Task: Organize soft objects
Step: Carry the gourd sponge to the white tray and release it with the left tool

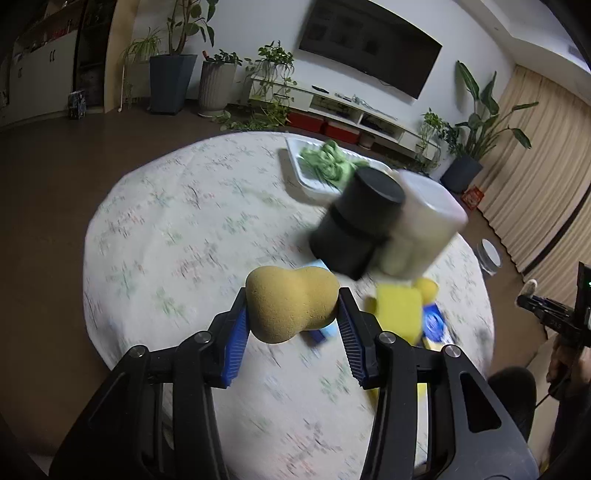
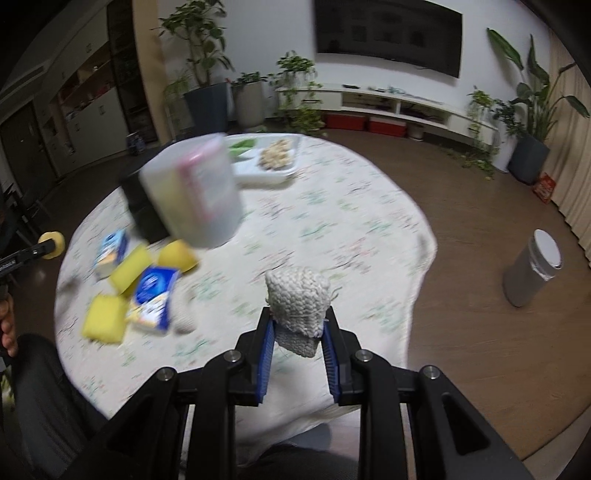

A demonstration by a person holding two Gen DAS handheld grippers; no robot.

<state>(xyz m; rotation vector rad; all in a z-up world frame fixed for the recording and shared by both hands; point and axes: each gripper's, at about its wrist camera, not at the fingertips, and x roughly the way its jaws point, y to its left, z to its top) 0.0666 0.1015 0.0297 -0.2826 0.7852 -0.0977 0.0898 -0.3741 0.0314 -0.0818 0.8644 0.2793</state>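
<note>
The left tongs [image 1: 291, 314] are closed on a tan, gourd-shaped makeup sponge [image 1: 290, 304], its waist pinched between the blue ribbed pads [image 1: 236, 347] and held above the round worktop [image 1: 184, 229] with its pale floral cloth. The right tongs [image 2: 298, 332] grip a white knitted cloth bundle [image 2: 298, 308] the same way, with its lower end hanging between the pads, over the near edge of the worktop.

Landmark: a frosted translucent plastic tub [image 2: 194, 195] stands near the middle of the worktop, with a black cylindrical container [image 1: 356, 221] touching it. In front of the tub, towards the person, lie yellow rectangular sponges [image 2: 105, 319], a yellow rounded sponge [image 2: 177, 254] and blue-and-white packets [image 2: 153, 297], all close together. Behind the tub sits a white rectangular tray [image 2: 266, 175] holding a green tangled pile [image 1: 327, 164] and a beige clump [image 2: 275, 153].

Beyond the worktop, the brown floor runs to a white wall with a dark wall-mounted television [image 2: 388, 35], a low white media shelf [image 2: 391, 107] and potted plants [image 2: 201, 74]. A grey cylindrical bin [image 2: 532, 273] stands on the floor to the right of the tub.

Both views are motion-blurred, so the packet labels and tub contents are unreadable. The person's hands are cut off at the frame edges.
</note>
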